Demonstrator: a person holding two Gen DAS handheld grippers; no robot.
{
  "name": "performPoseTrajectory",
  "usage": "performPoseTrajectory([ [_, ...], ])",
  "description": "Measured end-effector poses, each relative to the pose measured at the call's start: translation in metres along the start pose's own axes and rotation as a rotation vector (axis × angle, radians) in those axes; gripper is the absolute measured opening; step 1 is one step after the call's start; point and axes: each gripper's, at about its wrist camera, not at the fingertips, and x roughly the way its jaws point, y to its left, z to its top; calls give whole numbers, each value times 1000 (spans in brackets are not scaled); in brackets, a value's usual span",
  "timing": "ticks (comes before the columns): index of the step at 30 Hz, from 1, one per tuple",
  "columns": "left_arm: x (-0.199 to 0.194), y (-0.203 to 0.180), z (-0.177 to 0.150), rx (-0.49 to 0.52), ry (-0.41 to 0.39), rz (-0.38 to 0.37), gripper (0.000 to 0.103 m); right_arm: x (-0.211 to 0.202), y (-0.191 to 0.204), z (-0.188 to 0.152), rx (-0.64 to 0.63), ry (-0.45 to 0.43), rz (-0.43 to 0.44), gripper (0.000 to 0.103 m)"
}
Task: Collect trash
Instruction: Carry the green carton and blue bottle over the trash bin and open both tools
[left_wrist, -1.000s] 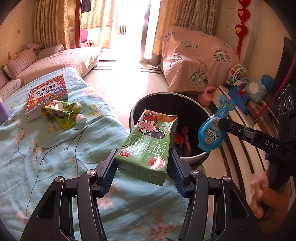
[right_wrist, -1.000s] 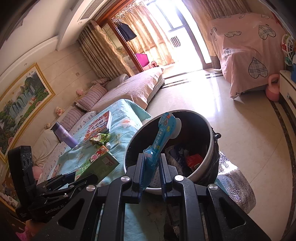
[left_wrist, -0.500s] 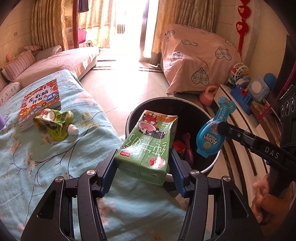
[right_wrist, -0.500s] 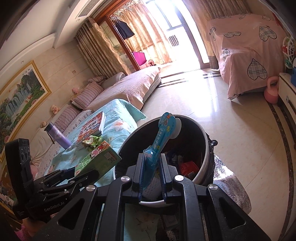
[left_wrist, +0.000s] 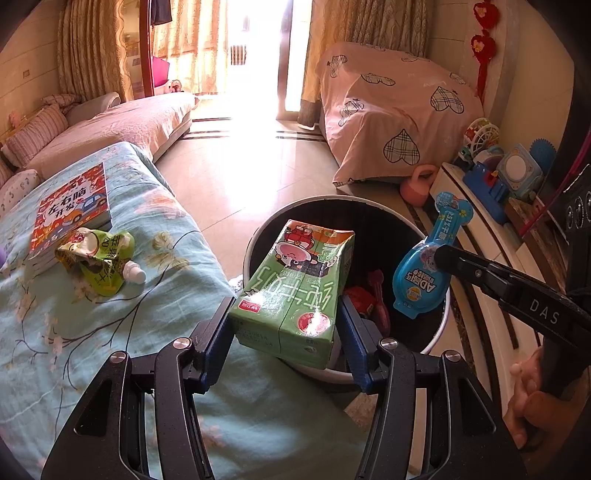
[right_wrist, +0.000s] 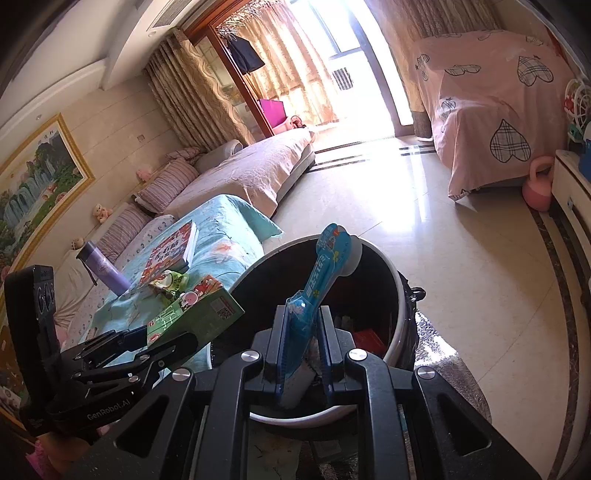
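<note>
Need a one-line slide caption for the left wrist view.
Left gripper holds a green carton over the bin.

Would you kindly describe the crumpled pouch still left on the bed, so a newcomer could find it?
Start at the bed's turquoise floral cover. Near the red children's book lies the green pouch, touching the book's near edge. It alone is crumpled, with a white screw cap.

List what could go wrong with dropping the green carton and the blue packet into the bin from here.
1. The green drink carton, clamped in the left gripper, hangs over the round black bin's white near rim; released now, it might strike the rim and fall outside.
2. The flat blue snack packet in the right gripper is light and may flutter wide.
3. The two grippers are close together and could collide.
</note>
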Motion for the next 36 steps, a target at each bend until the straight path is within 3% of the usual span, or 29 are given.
performPoseTrajectory([
  [27, 29, -13, 12, 31, 67, 12, 54, 31, -5, 4, -28, 69, -48, 16],
  [36, 32, -12, 15, 35, 88, 7, 55, 37, -12, 6, 8, 91, -37, 20],
])
